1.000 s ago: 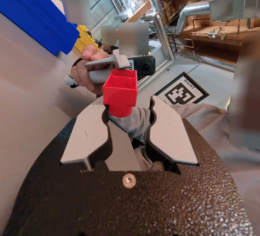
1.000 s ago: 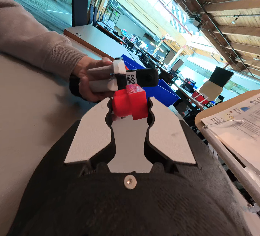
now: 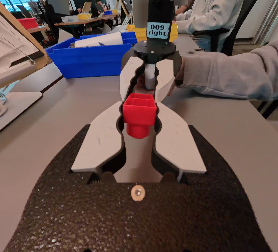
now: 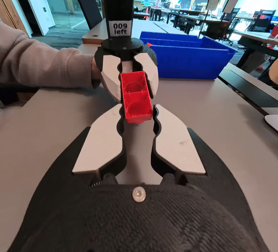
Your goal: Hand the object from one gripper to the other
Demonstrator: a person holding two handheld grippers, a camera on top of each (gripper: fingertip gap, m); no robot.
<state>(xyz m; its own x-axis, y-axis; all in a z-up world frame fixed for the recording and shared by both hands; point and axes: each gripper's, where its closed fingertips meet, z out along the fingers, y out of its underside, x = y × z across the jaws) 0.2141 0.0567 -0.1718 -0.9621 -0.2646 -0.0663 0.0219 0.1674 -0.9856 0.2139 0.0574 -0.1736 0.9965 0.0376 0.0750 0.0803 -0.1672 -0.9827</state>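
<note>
A red two-stud brick (image 3: 139, 112) hangs above the grey table (image 3: 60, 116), hollow side up. In the left wrist view my left gripper (image 3: 138, 104) is shut on one end of the brick. My right gripper (image 3: 141, 96) faces it head-on, and its tips flank the far end. In the right wrist view the brick (image 4: 135, 98) runs lengthwise between the two grippers. My right gripper (image 4: 138, 106) is closed to brick width on the near end. The left gripper (image 4: 135, 94) clamps the far end.
A blue bin (image 3: 90, 64) holding a white roll stands at the back of the table; it also shows in the right wrist view (image 4: 188, 64). A tilted board on a stand (image 3: 15, 56) is at the left. A seated person (image 3: 210, 11) is behind. Grey sleeves (image 4: 37, 64) reach in. The grippers are tip to tip, or close to it.
Both grippers have swung from steep, tilted poses to level above the table, facing each other. The left gripper, open a second ago, has closed on the brick. The right one now grips the brick's narrow width.
</note>
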